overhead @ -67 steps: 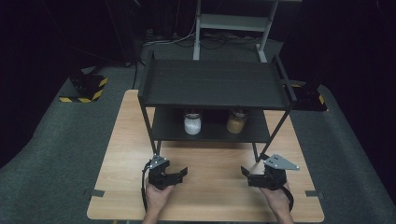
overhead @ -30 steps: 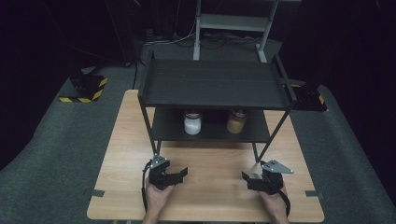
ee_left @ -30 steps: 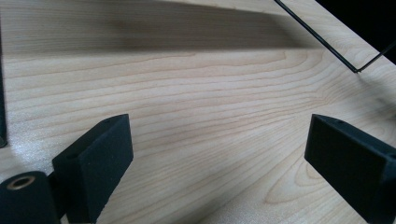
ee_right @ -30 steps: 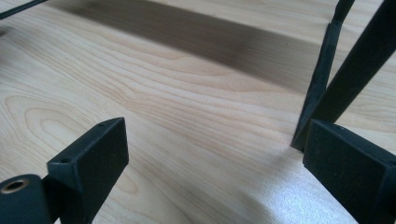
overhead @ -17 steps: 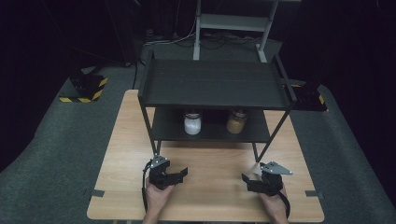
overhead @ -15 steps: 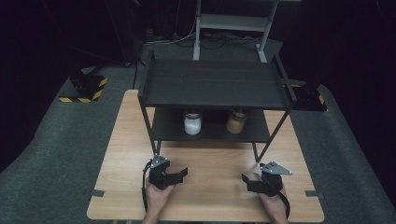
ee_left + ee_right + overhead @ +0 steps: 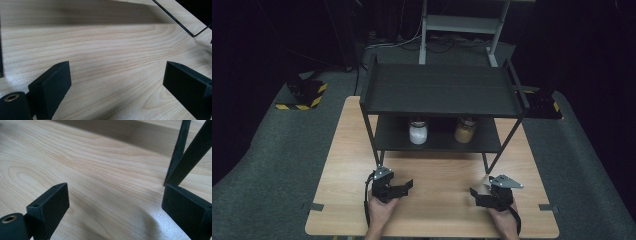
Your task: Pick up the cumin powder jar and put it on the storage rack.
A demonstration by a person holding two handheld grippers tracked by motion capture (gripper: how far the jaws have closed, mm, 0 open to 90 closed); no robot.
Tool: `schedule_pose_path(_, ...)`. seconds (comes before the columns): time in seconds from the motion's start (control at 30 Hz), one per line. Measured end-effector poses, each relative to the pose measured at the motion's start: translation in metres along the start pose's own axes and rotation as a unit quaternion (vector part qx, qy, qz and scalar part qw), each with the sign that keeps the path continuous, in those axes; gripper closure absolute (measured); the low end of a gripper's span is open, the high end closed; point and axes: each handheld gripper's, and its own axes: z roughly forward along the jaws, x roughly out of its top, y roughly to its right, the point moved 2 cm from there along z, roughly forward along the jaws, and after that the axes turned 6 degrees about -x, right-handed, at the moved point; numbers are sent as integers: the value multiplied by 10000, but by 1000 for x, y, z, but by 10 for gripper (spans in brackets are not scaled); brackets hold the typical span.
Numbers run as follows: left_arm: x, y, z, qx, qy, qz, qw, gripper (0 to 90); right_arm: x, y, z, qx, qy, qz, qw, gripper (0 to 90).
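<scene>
so, left gripper [image 7: 404,186] and right gripper [image 7: 476,194] rest on table [image 7: 437,215] — jaws wide, empty — likely staged before reaching shelf [image 7: 442,90] jars [image 7: 418,131].

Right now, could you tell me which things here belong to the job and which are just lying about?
Job:
- left gripper, open, empty
- right gripper, open, empty
- black shelf rack
- white jar
- amber jar

Lying about:
- striped floor base
- grey stand

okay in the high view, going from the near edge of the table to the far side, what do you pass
The two grippers, left and right, side by side → the jars, white and amber, on the lower shelf → the rack's top shelf.
</scene>
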Motion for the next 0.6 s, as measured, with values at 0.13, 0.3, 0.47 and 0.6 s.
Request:
schedule_pose_path(0.13, -1, 0, 0, 21, 17, -15, 10000, 83, 1, 0, 1, 18, -17, -13, 10000, 77)
schedule_pose_path(0.3, -1, 1, -1, 51, 35, -22, 10000, 83, 3, 3, 2, 79, -103, 42, 9999, 84)
schedule_pose_path(0.47, -2, 1, -1, 61, 52, -37, 10000, 83, 6, 7, 5, 148, -205, 135, 9996, 94)
schedule_pose_path(0.6, -3, 1, -2, 68, 81, -66, 9999, 83, 8, 7, 6, 142, -259, 131, 9995, 97)
